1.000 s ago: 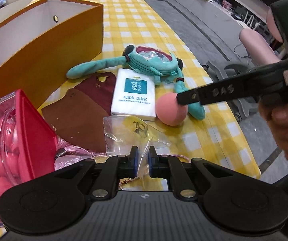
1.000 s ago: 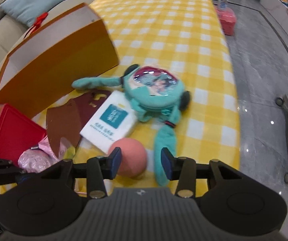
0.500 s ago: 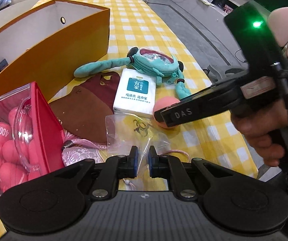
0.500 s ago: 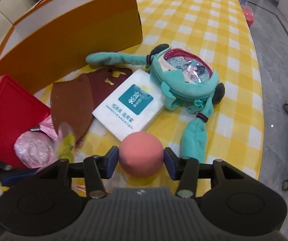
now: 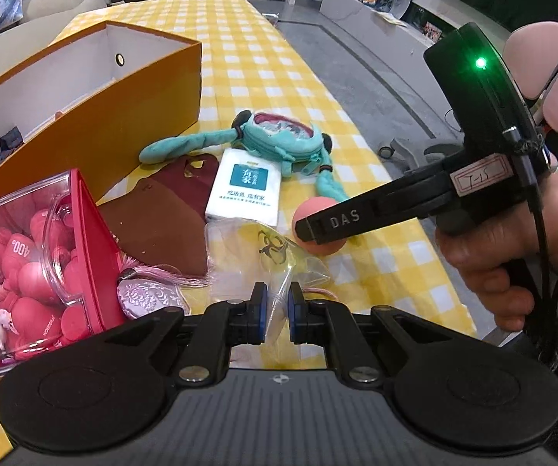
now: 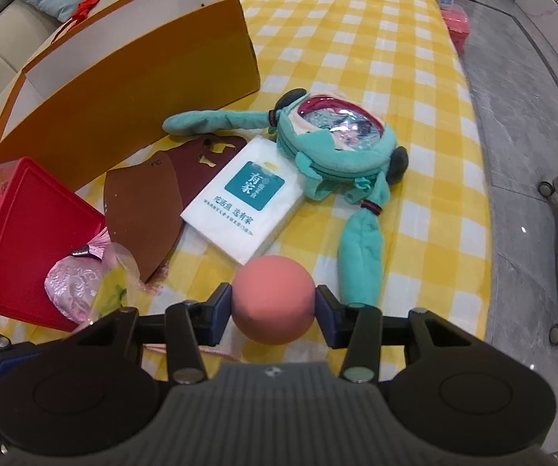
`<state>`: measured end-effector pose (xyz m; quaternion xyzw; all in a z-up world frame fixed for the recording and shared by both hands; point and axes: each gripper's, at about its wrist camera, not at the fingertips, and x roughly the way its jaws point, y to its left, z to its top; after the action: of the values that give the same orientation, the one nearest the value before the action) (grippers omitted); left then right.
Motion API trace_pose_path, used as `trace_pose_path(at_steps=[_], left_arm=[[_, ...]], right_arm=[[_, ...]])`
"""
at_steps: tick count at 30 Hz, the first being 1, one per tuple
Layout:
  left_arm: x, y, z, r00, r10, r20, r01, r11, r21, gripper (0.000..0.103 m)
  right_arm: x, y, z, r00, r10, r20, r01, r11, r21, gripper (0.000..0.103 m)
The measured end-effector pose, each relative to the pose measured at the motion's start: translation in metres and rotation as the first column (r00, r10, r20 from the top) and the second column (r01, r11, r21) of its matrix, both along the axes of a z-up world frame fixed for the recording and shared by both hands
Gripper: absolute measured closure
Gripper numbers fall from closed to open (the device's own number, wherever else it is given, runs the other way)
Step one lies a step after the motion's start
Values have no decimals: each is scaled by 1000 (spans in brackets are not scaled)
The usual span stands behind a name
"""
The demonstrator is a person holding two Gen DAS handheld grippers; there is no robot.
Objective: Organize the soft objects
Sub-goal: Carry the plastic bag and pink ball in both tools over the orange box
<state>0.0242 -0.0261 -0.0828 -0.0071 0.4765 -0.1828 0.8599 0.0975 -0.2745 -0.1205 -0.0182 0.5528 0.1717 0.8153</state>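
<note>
Both pads of right gripper squeeze smooth round pink ball, seemingly foam

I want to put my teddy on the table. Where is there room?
The far end of the yellow checked cloth, beyond the orange box and the teal plush pouch, lies bare. Near the grippers it is crowded: the tissue pack, brown leather pieces, red box and plastic bag lie close together.
</note>
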Motion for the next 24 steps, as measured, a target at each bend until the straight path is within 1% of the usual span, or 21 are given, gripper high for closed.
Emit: trace_pose_path(at_steps=[5,8,12,13,16,17,20,24], left_arm=[[-9,5,8,1000,-4,24,4,1000,-12,92],[-9,14,14,999,15,37,-14,1000,-26,92],[-9,28,22,997,51,50,-48,997,-55,92],[-9,32,24,997,58,50,-55,996,-68,92],[-10,44,31,996,74,45,-67,985,-156,92],[-10,46,35,996,75,50,-66,984,-165,92],[-6,51,46,994,71,78,-57,984,-170,92],[7,68,64,989,95,116,-74,982,-172,92]], right_arm=[[-7,6,6,1000,-15,0,15,1000,22,57],[-9,11,11,1000,-23,4,23,1000,14,57],[-13,14,19,999,-37,14,37,999,34,57],[-14,15,20,999,-39,14,39,999,36,57],[-17,18,23,999,-48,18,48,998,35,57],[-18,18,25,998,-52,20,51,998,36,57],[-17,20,33,998,-59,38,58,997,41,57],[-14,26,48,995,-55,80,52,998,37,57]])
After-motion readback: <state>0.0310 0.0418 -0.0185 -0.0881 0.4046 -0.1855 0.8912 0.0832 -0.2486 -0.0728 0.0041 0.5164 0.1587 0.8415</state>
